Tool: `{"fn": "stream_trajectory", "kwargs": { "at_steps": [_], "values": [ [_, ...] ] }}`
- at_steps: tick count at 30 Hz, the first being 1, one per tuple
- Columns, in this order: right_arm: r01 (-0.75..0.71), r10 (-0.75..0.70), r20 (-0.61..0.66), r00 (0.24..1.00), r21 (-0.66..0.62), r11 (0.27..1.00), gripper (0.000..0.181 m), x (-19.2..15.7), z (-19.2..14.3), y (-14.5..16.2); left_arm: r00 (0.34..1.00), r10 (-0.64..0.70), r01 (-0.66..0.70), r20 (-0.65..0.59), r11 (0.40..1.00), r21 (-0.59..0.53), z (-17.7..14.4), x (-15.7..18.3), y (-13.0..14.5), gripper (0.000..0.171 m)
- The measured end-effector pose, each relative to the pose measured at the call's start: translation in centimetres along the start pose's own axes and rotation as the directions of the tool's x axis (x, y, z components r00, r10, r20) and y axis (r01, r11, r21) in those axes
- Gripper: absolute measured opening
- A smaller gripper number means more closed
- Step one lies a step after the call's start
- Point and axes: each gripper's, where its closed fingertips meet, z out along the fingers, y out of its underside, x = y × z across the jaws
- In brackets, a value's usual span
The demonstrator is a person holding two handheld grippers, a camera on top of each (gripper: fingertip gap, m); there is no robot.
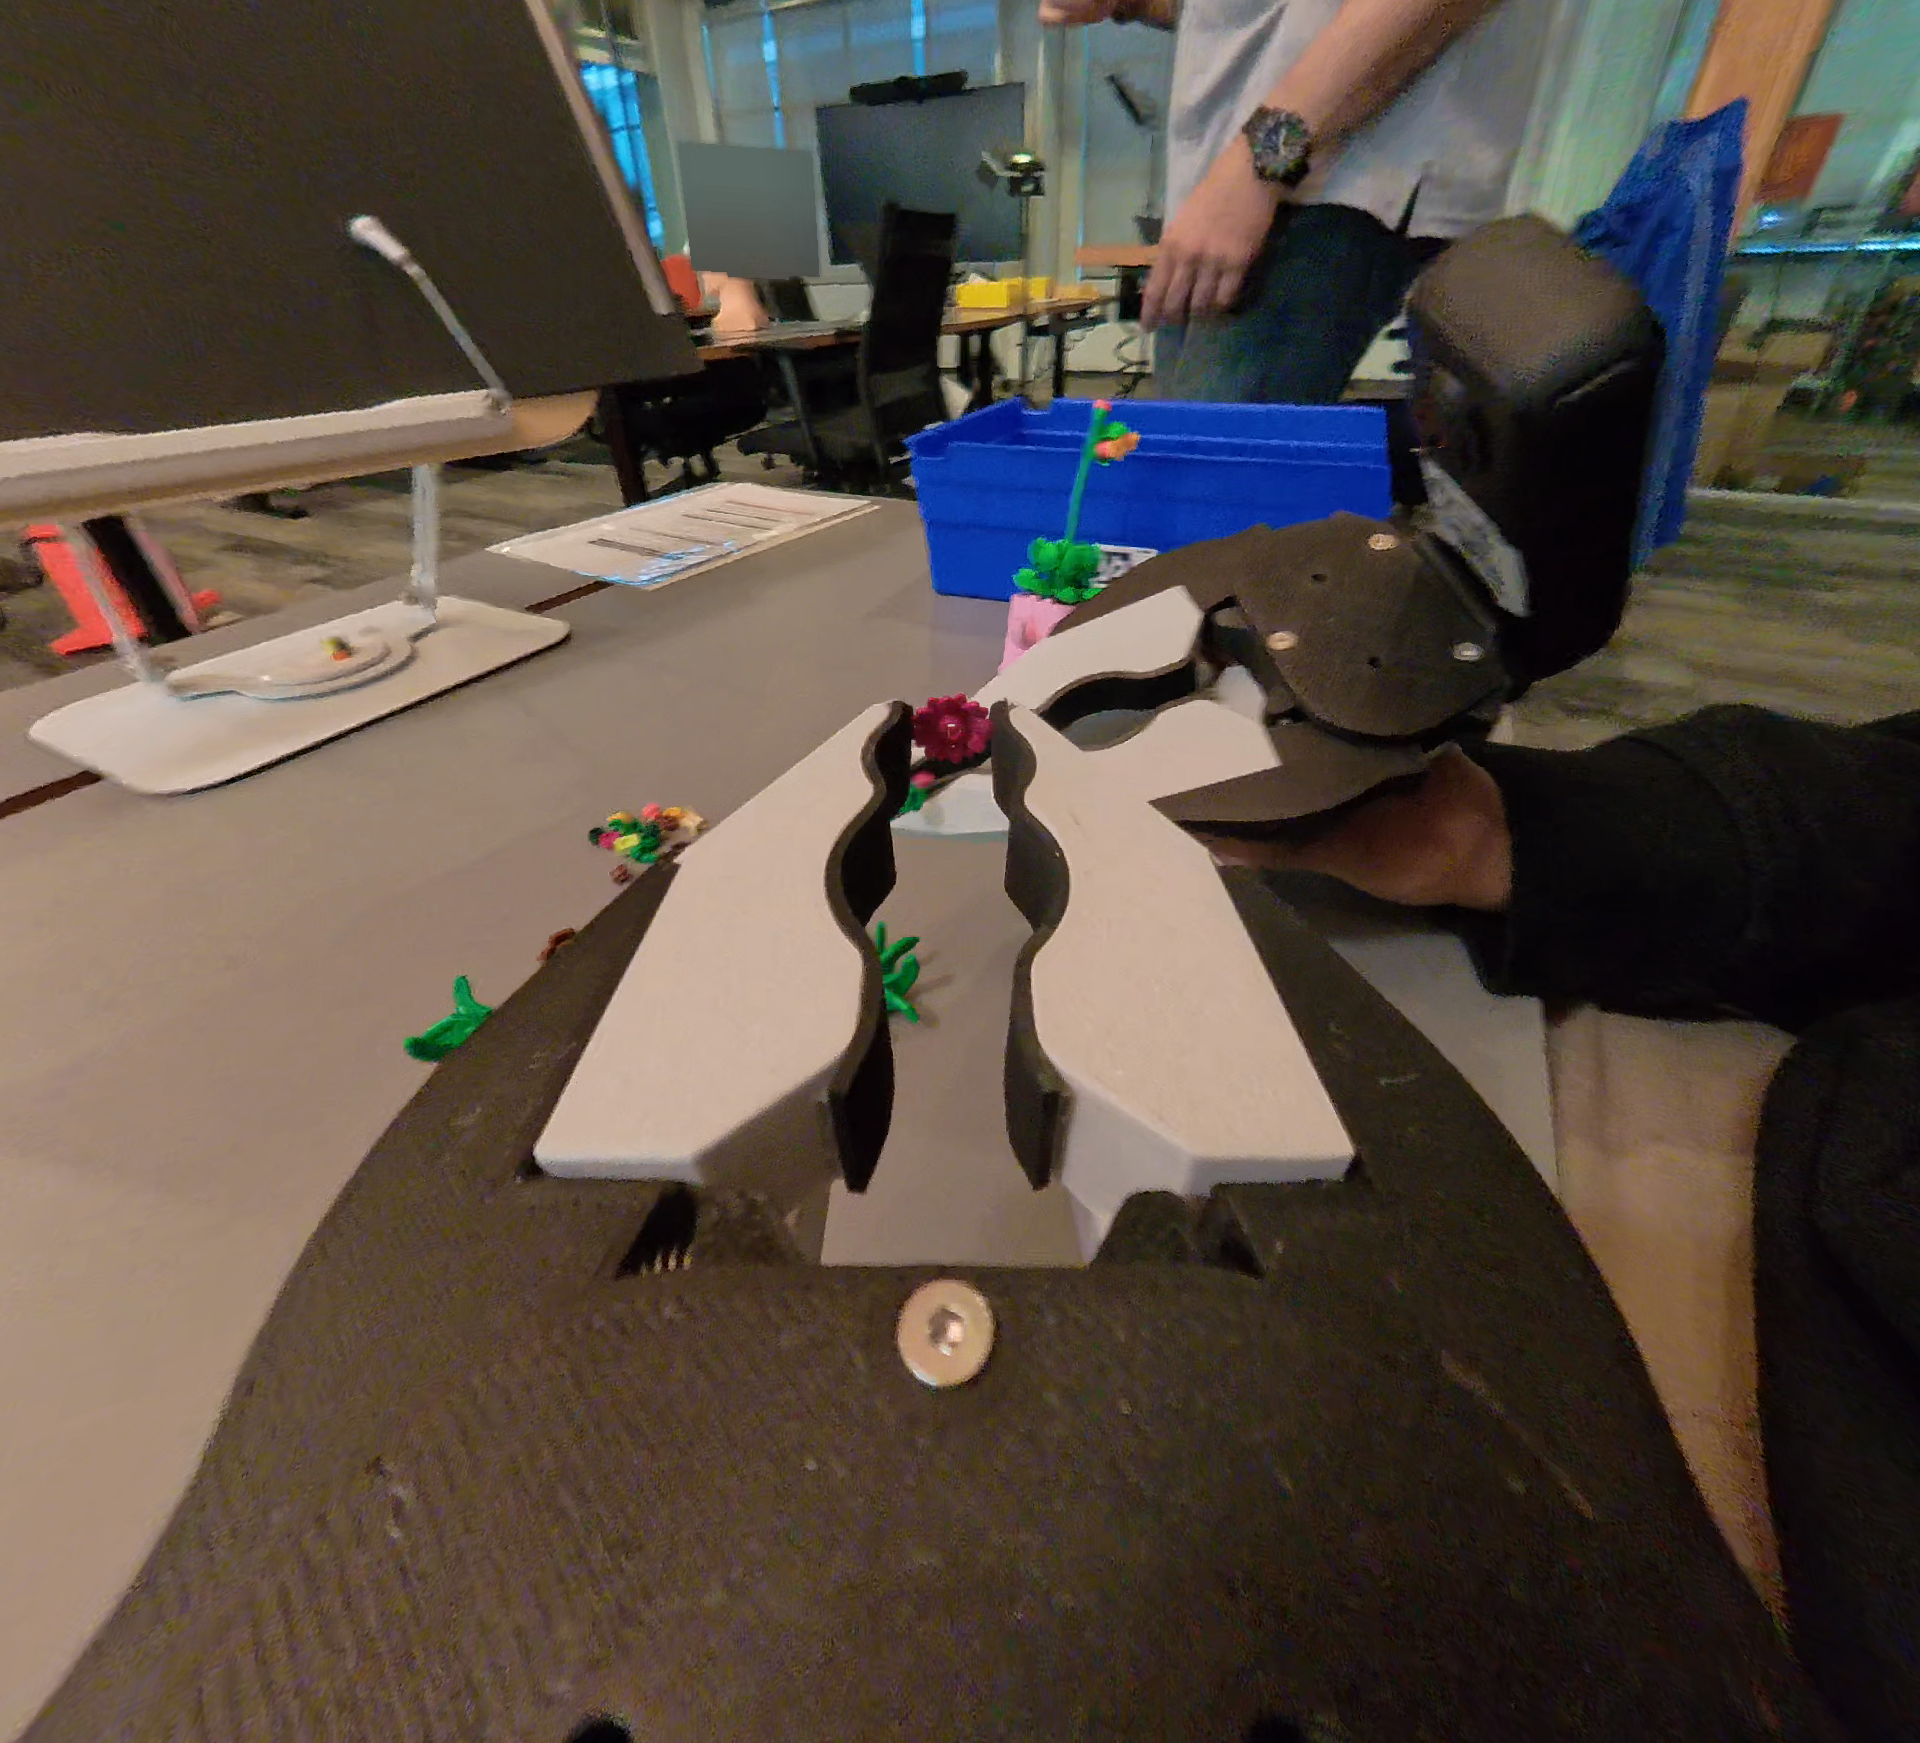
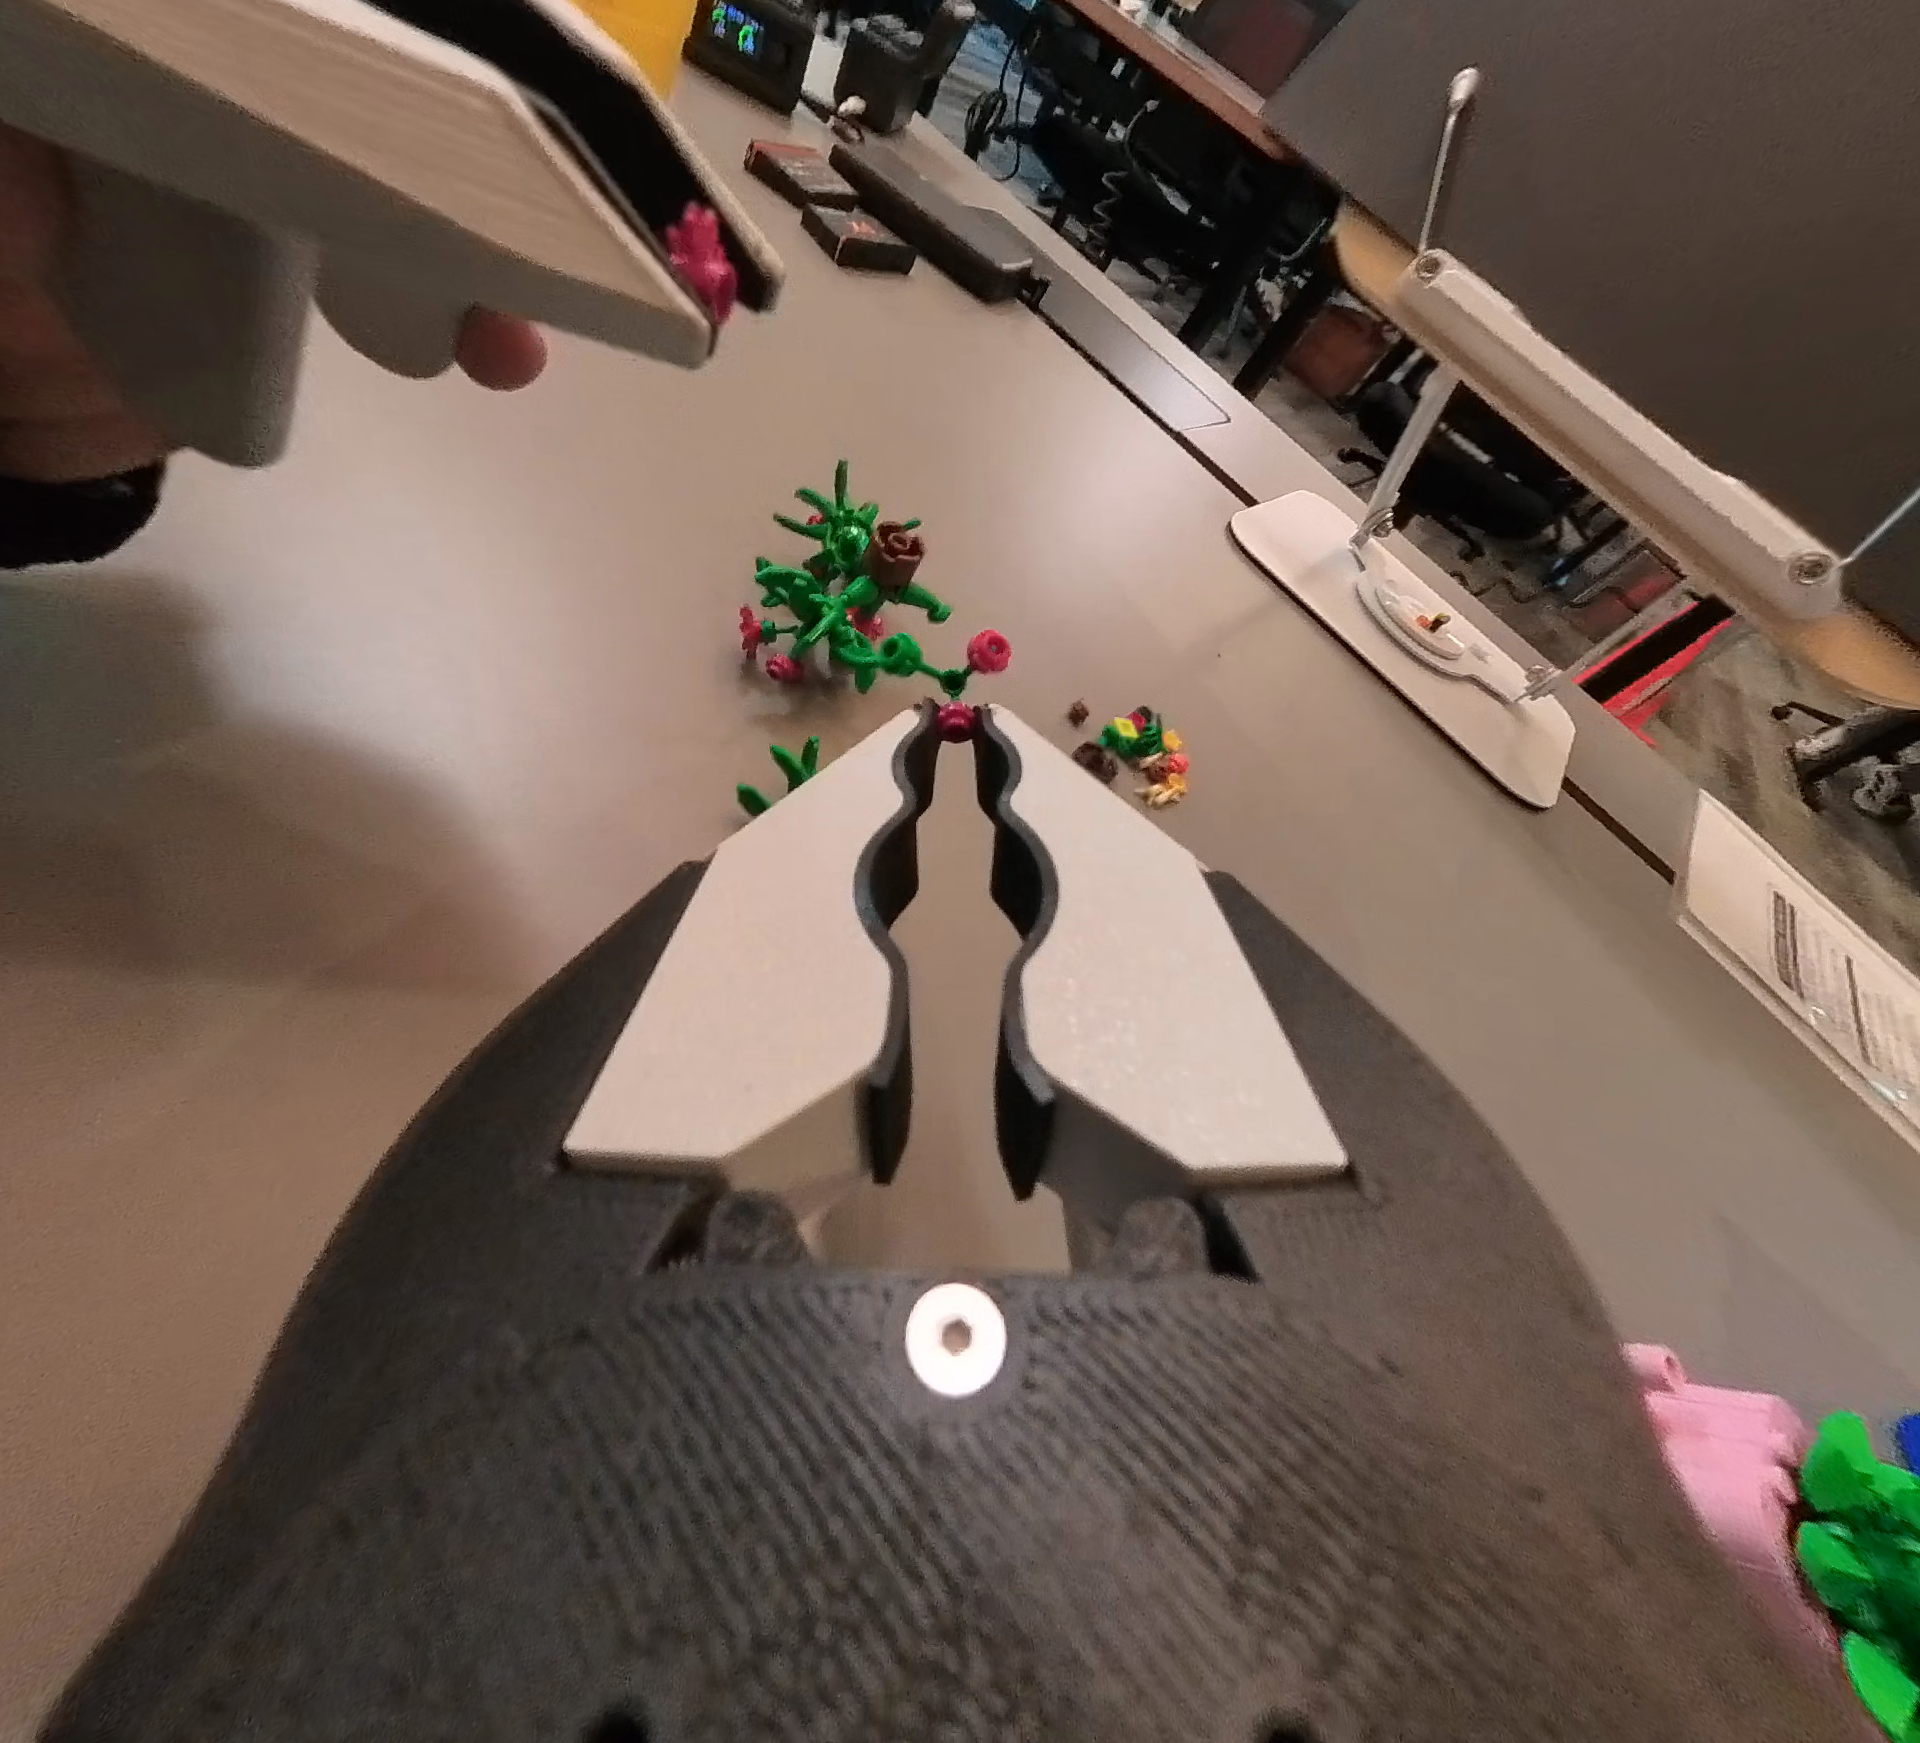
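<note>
My left gripper [image 1: 951,732] is shut on a magenta flower [image 1: 951,725] and holds it above the grey table [image 1: 312,914]. In the right wrist view it [image 2: 727,285] comes in from the upper left with the flower [image 2: 701,254] at its tip. My right gripper [image 2: 956,717] is shut on a small magenta bud [image 2: 956,719] on a green stem [image 2: 951,680] that bears a second bud [image 2: 987,649]. In the left wrist view, the right gripper [image 1: 1039,706] reaches in from the right and its tips meet the left one's, partly hidden.
A heap of green plant pieces [image 2: 831,592], a small pile of colourful bits [image 2: 1138,753] and loose green leaves [image 1: 449,1028] lie on the table. A pink pot with a tall stem [image 1: 1055,571] stands before blue bins [image 1: 1143,488]. A board stand [image 1: 291,685] is left; a person [image 1: 1351,83] stands behind. My right fingertips sit around 8 centimetres from my left ones.
</note>
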Motion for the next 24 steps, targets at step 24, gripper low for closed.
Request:
{"fn": "stream_trajectory", "kwargs": {
  "at_steps": [24],
  "values": [
    [-0.304,0.309,-0.010,0.951,0.152,0.941,0.005,3.5,-1.4,-0.8,0.992,0.121,-0.084,-0.035,0.430,-0.899,10.3,-11.9,11.7,0.019]
  ]
}}
